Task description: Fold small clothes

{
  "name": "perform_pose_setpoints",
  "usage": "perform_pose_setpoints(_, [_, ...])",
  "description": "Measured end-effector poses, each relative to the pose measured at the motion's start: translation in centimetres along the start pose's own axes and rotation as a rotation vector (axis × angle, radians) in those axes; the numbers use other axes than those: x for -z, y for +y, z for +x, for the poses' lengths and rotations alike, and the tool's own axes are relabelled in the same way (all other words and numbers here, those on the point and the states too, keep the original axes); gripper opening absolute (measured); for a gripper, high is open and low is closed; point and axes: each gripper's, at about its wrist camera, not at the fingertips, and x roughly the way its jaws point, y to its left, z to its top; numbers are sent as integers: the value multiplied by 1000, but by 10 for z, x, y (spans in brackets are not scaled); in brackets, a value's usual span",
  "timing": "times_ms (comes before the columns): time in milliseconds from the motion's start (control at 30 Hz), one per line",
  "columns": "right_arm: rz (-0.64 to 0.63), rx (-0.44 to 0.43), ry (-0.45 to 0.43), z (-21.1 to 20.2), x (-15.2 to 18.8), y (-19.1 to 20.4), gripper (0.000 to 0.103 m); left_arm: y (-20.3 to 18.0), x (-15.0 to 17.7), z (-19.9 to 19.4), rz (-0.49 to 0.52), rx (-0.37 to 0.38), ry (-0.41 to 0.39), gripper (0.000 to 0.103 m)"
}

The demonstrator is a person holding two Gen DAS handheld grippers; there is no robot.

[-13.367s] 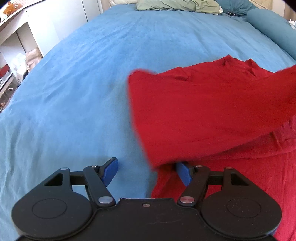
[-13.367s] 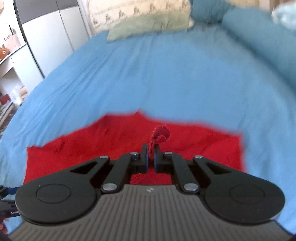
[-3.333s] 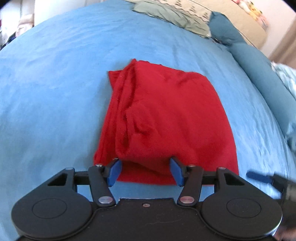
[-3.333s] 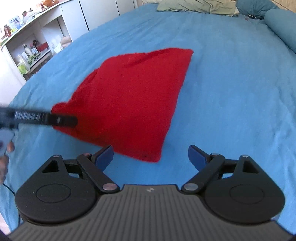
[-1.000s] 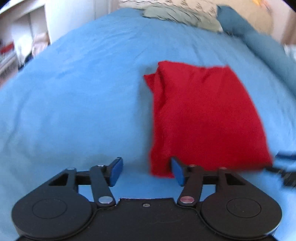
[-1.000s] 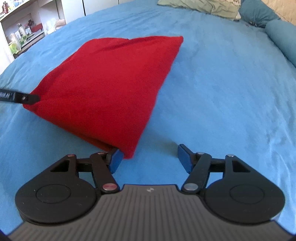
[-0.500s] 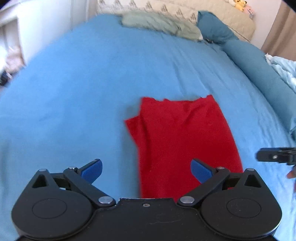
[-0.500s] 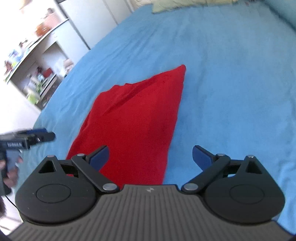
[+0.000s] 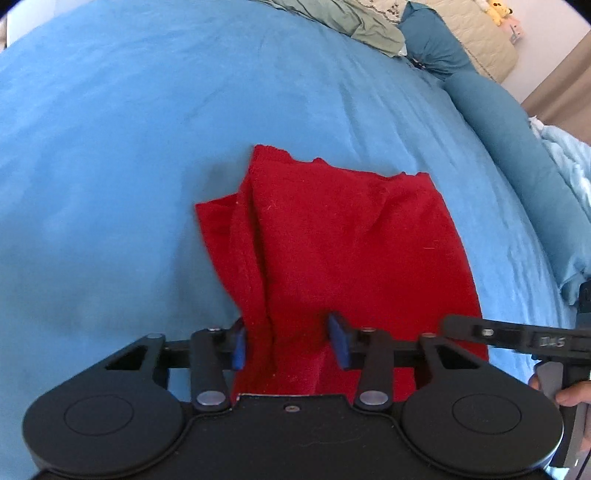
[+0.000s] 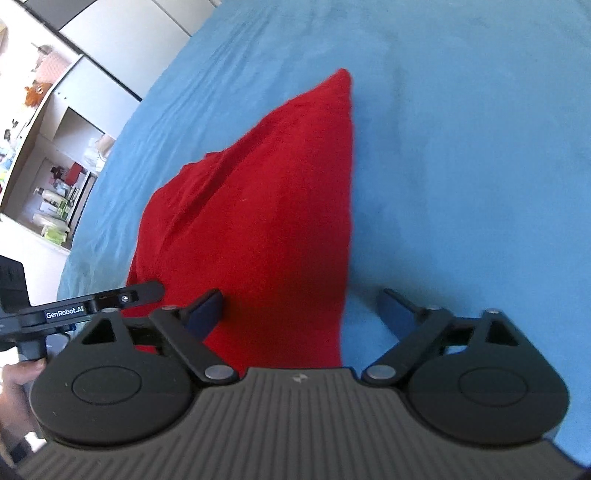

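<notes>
At the far left of the right wrist view, open shelves hold bottles and small boxes too small to tell apart; a soft toy sits on top.

The red garment lies folded on the blue bed, filling the centre and lower middle of both views. In the left wrist view the left tool sits at the garment's near edge, toward its left side. Its jaws have just been closing, and a raised ridge of red cloth now stands between the two blue pads; the left pad lies against the cloth's left edge and the right pad presses into the cloth, so the tool is pinching the garment. In the right wrist view the right tool straddles the garment's near right corner. Its jaws have just been closing as well yet stand spread: the left pad rests over the red cloth, the right pad over bare blue sheet, apart from the cloth's edge.

The garment is a rough rectangle of several layers, with a lengthwise fold along its left side, an uneven far edge and soft creases. Pillows lie at the top of the left wrist view.
</notes>
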Motion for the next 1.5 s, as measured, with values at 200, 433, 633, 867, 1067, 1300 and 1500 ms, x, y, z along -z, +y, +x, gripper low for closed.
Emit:
perform_pose_setpoints(200, [-58, 33, -47, -15, -2, 19, 43, -26, 0, -20, 38, -69, -56, 20])
perform_pose_setpoints(433, [-60, -27, -113, -82, 6, 27, 41, -71, 14, -60, 103, -16, -123, 20])
perform_pose_setpoints(633, [-58, 6, -122, -155, 45, 7, 41, -129, 65, -87, 111, 35, -134, 20])
perform_pose_setpoints(867, [-2, 73, -51, -191, 108, -38, 41, -174, 135, -62, 121, 9, -47, 20])
perform_pose_setpoints(1067, [38, 172, -31, -196, 141, -74, 66, -182, 159, -53, 189, -127, -30, 37])
perform_pose_setpoints(1300, [-86, 258, -101, -220, 150, -67, 99, -181, 167, -66, 164, -190, -59, 59])
perform_pose_setpoints(1500, [-126, 285, -119, -203, 164, -78, 99, -171, 181, -50, 189, -250, -107, 64])
